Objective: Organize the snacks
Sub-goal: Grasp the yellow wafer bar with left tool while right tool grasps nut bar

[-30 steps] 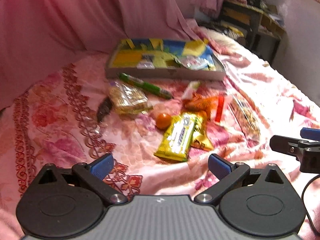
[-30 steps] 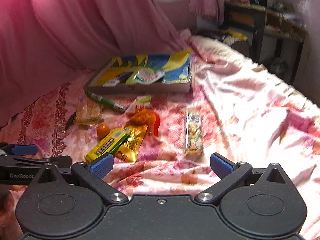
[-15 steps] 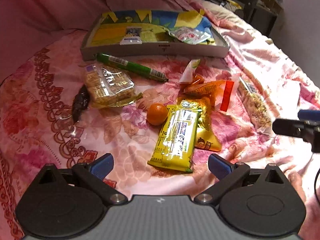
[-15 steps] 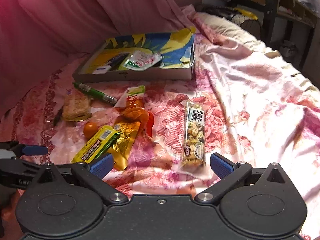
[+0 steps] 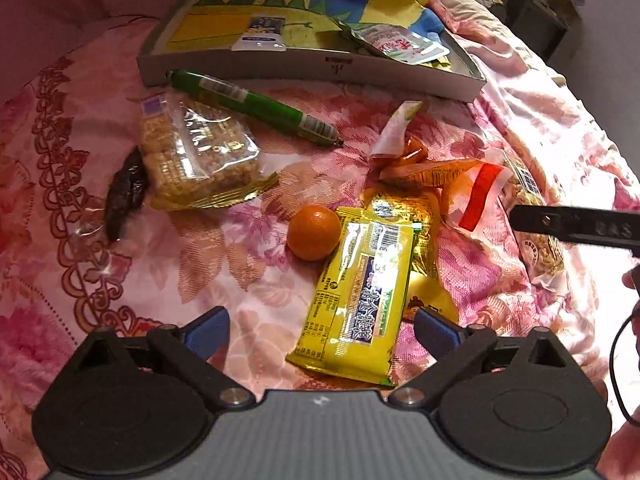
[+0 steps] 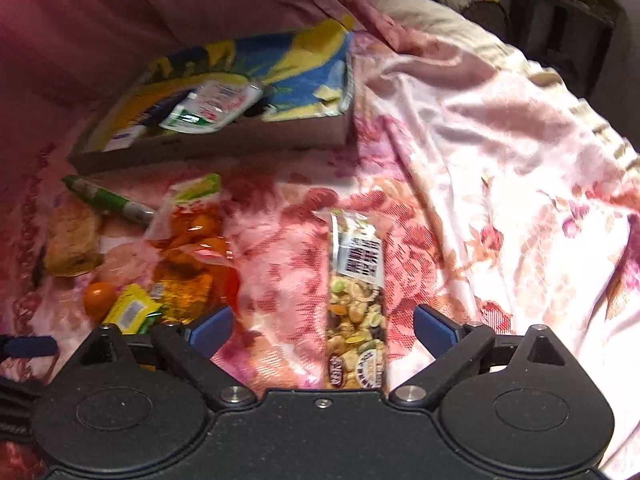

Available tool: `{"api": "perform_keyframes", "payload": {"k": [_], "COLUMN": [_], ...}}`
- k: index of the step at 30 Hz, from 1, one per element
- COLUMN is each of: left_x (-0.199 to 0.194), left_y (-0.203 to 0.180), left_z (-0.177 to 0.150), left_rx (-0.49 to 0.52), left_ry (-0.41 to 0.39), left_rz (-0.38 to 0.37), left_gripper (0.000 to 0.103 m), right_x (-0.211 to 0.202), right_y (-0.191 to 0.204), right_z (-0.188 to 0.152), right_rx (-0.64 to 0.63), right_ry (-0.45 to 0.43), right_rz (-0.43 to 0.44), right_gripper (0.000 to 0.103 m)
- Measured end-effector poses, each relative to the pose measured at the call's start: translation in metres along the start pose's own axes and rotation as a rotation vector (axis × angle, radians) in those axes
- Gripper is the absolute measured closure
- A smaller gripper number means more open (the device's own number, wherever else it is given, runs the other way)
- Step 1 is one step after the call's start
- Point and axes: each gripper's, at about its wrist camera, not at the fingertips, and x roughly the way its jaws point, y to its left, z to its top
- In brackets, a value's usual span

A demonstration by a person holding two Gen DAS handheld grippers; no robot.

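Snacks lie scattered on a pink floral bedspread. In the left wrist view my left gripper [image 5: 322,330] hangs just above a yellow snack packet [image 5: 356,296]. Its jaws are closing, the packet's near end lies between them, and the pads are clear of it. A small orange [image 5: 314,232] and a gold packet [image 5: 424,220] touch the yellow one. In the right wrist view my right gripper [image 6: 323,327] straddles a clear nut bar [image 6: 356,304]. Its jaws are also closing without touching the bar. A shallow cardboard box [image 5: 304,66] with sachets sits behind.
A green stick pack [image 5: 256,106], a puffed-rice packet [image 5: 196,152], a dark wrapped sweet [image 5: 126,192] and orange wrappers [image 5: 432,172] lie between the box and the grippers. One finger of the right gripper [image 5: 576,228] crosses the right edge. Dark furniture stands beyond the bed.
Both grippers have come forward and down over the snacks and tipped more steeply. The yellow packet now sits between the left fingers, the nut bar between the right ones. Both jaws have narrowed slightly.
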Motion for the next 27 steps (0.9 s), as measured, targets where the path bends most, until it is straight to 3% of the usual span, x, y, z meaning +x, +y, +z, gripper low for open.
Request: {"api": "perform_keyframes", "payload": {"k": [6,9,12,16,21,27], "left_x": [0.005,0.007,0.008,0.007,0.004,0.000], "left_y": [-0.002,-0.002,0.000,0.001,-0.001,-0.003], "left_z": [0.001,0.003,0.004,0.004,0.001,-0.004], "left_rx": [0.014,0.018,0.013,0.004,-0.030,-0.053], "left_ry": [0.004,0.003,0.003,0.000,0.000,0.002], "left_rz": [-0.014,-0.014,-0.022,-0.047,-0.091,-0.110], "left_gripper": [0.010,0.014,0.019,0.029,0.043,0.047], "right_x": [0.018,0.023,0.022,0.019,0.014,0.001], "right_y": [-0.020,-0.024,-0.023,-0.021,-0.008,0.013], "right_z": [0.001,-0.001,-0.002,-0.004,-0.010,-0.025], "right_rx": [0.149,0.197,0.197,0.197,0.153,0.099], "right_ry": [0.068,0.093,0.094,0.096,0.100,0.120], "right_rz": [0.040,0.079,0.060,0.067,0.099,0.173], "right_gripper": [0.017,0.029,0.042,0.064,0.065,0.065]}}
